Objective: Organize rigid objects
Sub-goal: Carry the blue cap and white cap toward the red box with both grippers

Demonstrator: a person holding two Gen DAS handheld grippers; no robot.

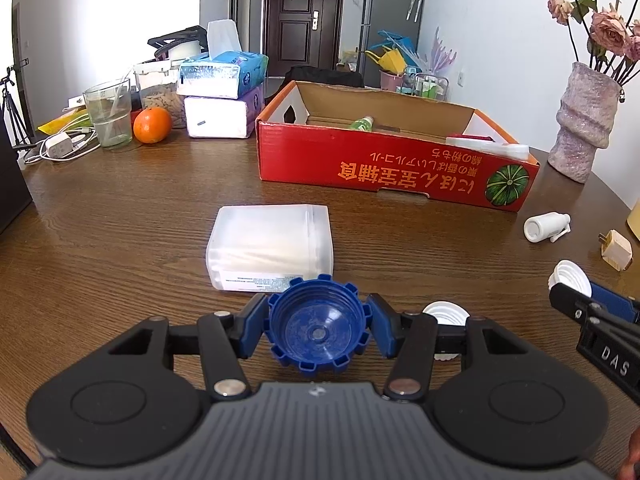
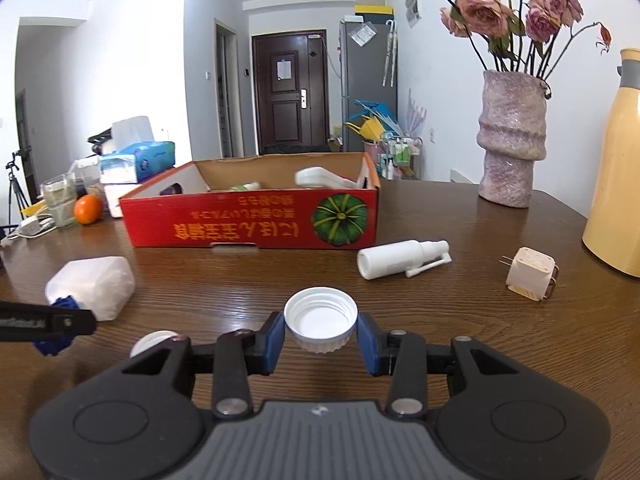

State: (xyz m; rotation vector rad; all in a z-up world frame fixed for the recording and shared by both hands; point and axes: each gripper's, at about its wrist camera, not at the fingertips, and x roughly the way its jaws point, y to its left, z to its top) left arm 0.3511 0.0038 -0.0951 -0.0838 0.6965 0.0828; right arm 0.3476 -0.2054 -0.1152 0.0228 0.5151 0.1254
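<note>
The blue cap (image 1: 318, 332), a notched screw lid with its hollow side facing the camera, sits at the lower centre of the left wrist view, pinched between the two blue pads of the left gripper (image 1: 318, 330). Both pads press against its rim, so the claw is closed to the width of the cap. Just above it in the frame lies a frosted plastic box (image 1: 270, 250) on the wooden table (image 1: 120, 220), and a second white cap (image 1: 446, 314) lies flat on the table, partly hidden behind the right-hand finger. At the right edge of that view the right gripper (image 1: 570, 296) shows from the side with a white cap (image 1: 568, 278) at its tip.

The right wrist view shows that white cap (image 2: 321, 324) head-on at lower centre, open side up, clamped on both sides by the right gripper (image 2: 321, 330), whose claw is narrowed to the cap's width. This view alone shows the whole white spray bottle (image 2: 400, 258) lying on its side right of centre, the plug adapter (image 2: 530, 274) further right, and a yellow jug (image 2: 616, 168) at the right edge. The left gripper (image 2: 60, 322) enters from the left edge, the blue cap (image 2: 60, 306) only partly seen behind it.

The red cardboard box (image 1: 396, 160), open-topped, stands beyond both claws, at the upper middle of each view.
</note>
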